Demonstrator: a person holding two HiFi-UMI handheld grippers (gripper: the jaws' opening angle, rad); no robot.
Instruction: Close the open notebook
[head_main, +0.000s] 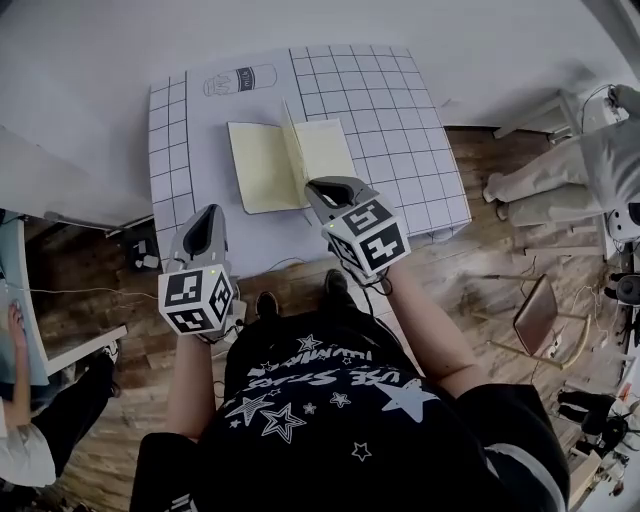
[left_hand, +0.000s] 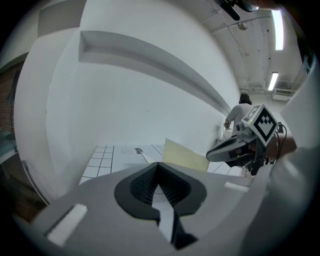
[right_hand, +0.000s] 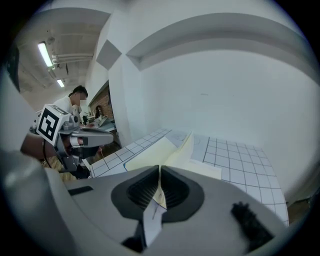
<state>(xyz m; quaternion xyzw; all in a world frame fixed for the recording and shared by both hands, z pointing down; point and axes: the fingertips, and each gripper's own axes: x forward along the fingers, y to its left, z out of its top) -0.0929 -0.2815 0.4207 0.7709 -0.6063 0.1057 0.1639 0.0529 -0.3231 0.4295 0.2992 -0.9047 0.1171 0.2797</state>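
- Head view: notebook (head_main: 262, 165) lies open mid-tabletop (head_main: 400, 120), cream pages up, one leaf (head_main: 292, 138) standing at the spine; not yet closed. Right tongs (head_main: 318, 190) hang over its near right corner and left tongs (head_main: 208, 214) over the tabletop's near edge, likely poised to tip a cover over.
- Left gripper view: left tongs clenched, nothing between. It shows the right tongs' closed tips side-on.
- Right gripper view: right tongs clenched, seemingly empty. It shows the notebook lying beyond the tips, untouched, which the overhead overlap hides.

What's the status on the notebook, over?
Left tool shut, right tool shut. Notebook open on gridded mat, one page upright. Nothing blocking.
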